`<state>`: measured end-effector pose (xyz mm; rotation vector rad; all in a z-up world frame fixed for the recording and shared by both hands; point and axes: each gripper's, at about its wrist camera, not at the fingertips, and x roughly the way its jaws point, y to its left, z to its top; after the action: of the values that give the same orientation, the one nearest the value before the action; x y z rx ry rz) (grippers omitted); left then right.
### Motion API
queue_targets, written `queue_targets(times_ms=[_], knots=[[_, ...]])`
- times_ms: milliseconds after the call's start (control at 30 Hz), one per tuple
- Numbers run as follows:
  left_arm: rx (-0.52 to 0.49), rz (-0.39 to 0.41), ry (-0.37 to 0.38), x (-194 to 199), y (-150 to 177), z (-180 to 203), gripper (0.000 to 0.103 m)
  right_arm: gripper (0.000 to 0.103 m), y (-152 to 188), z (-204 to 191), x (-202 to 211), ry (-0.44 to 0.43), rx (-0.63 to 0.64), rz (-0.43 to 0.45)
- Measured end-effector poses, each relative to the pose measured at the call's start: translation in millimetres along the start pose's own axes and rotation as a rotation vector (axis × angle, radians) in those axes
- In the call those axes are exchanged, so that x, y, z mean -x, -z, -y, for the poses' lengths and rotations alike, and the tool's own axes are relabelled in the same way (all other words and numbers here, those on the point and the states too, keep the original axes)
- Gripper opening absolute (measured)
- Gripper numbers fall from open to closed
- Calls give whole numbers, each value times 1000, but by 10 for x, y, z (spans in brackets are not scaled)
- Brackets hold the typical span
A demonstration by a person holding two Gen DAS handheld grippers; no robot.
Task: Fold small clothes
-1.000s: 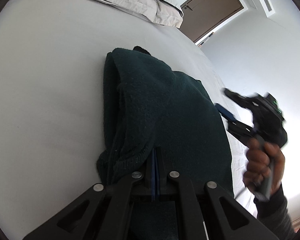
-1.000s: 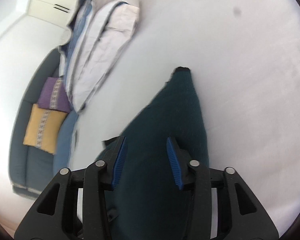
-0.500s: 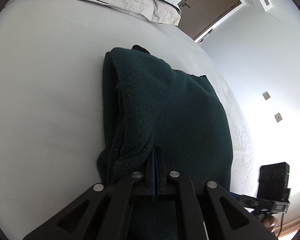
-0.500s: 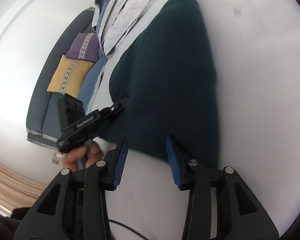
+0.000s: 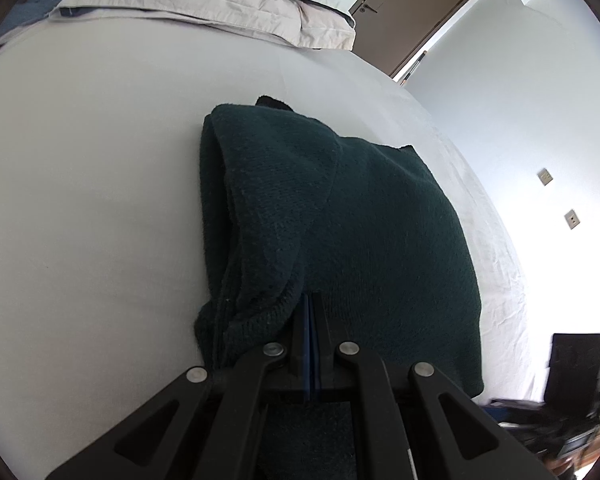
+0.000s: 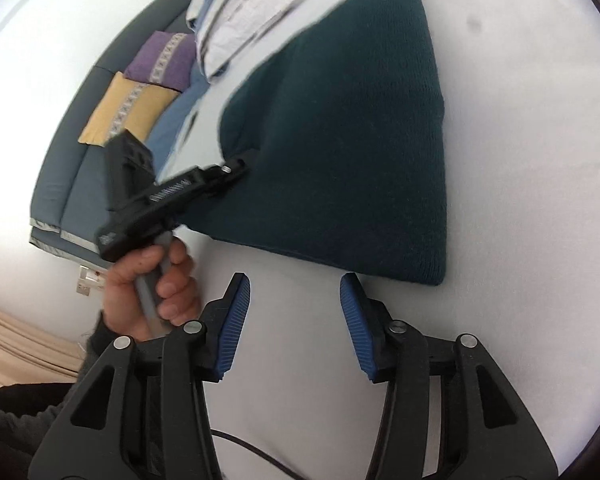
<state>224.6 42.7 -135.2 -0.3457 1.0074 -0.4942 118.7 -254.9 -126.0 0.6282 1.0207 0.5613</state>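
Dark green knitted sweater [image 5: 364, 232] lying on the white bedsheet [image 5: 92, 184], folded into a thick, roughly rectangular block with smooth top face and a clean straight near edge in the right wrist view [image 6: 340, 128]. Along its left side in the left wrist view, a rolled, doubled-over band of ribbed knit, bunched and lumpy at the near end. At the far tip, a small black scrap of fabric peeking out.

Left gripper [image 5: 310, 320] clamped shut on the sweater's bunched near edge, blue pads pressed together; seen from the right wrist camera [image 6: 236, 168] with the left hand [image 6: 152, 284] wrapped round its grey handle.

Right gripper [image 6: 294, 312] spread wide, empty, hanging over bare sheet just near of the sweater's near edge, not touching it.

Beyond, folded grey duvet [image 5: 204, 4], brown door [image 5: 412, 12], purple cushion [image 6: 160, 60], yellow cushion [image 6: 124, 108] on a grey sofa [image 6: 68, 168].
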Motion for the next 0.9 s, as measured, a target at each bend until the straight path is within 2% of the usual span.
queue_targets(times_ms=[133,200,233,267,333,367,400,533,567,667,733,800,900], knots=[[-34,7,-57,46,-15,92,6,47,-176,-40,245,-38,2,82],[-53,12,-82,134,-21,171,9,54,-261,-9,332,-13,-7,107],[-68,23,-93,205,-29,219,23,57,-317,35,376,12,-22,124],[-88,53,-95,332,-41,266,31,59,-377,90,412,18,-36,136],[-99,110,-92,537,-66,298,65,61,-482,196,459,34,-58,155],[-97,141,-111,636,-100,273,72,66,-561,283,475,64,-85,169],[-90,159,-125,696,-157,224,76,67,-600,338,488,74,-101,177],[5,110,-126,596,-383,-167,75,67,-816,647,503,89,-184,192],[47,73,-94,503,-436,-320,75,68,-871,715,482,97,-204,185],[128,-5,-61,239,-528,-557,69,68,-964,823,368,87,-216,152],[130,-31,-44,145,-537,-572,69,72,-995,883,218,84,-232,111],[116,-65,-18,47,-578,-539,69,72,-1038,897,94,77,-234,90],[151,-112,44,-40,-553,-549,69,72,-1126,895,-31,34,-242,71]])
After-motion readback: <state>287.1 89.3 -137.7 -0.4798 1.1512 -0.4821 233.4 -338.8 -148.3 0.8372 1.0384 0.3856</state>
